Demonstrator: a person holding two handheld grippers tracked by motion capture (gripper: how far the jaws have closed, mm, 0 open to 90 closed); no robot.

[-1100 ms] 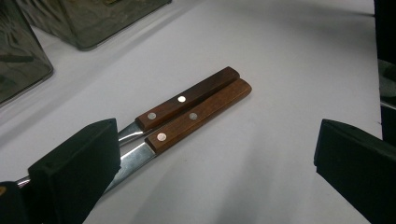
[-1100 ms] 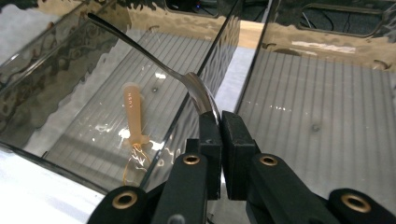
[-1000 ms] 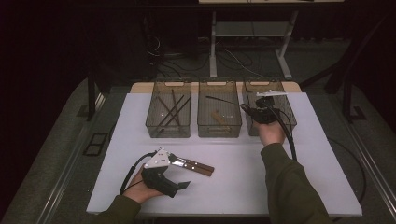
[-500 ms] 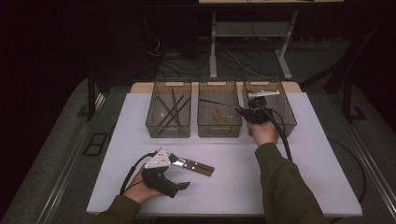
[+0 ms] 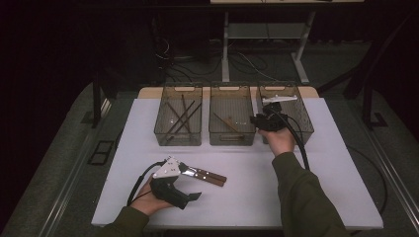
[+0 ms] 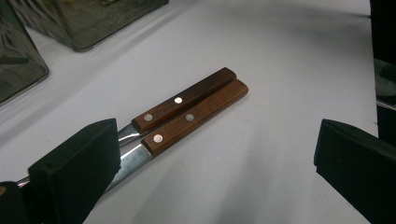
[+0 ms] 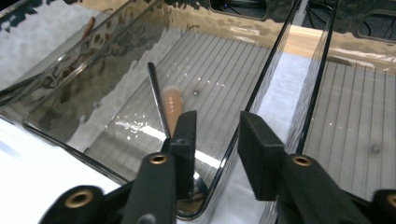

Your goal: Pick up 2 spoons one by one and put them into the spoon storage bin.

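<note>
Two knives (image 6: pixel 189 114) with brown riveted wooden handles lie side by side on the white table (image 5: pixel 296 197), seen also in the high view as the knives (image 5: pixel 210 176). My left gripper (image 6: pixel 210 158) stands open around them, its pads well clear of both, and rests low on the table as the left gripper (image 5: pixel 191 183). My right gripper (image 7: pixel 217 140) hangs over the near right corner of the middle bin (image 5: pixel 232 116). Its jaws have just been opening, with nothing between them. A thin dark utensil with a pale handle (image 7: pixel 172 105) lies in that bin just past the left finger (image 7: pixel 184 140).
Three clear plastic bins stand in a row at the back of the table. The left bin (image 5: pixel 178 116) holds several dark sticks. The right bin (image 5: pixel 296 116) holds a pale flat piece (image 5: pixel 279 98). A cable (image 5: pixel 299 143) trails from the right gripper along the sleeve.
The right hand moved left from over the right bin to the wall between the middle and right bins, and its jaws parted. The left hand and the knives stayed put.
</note>
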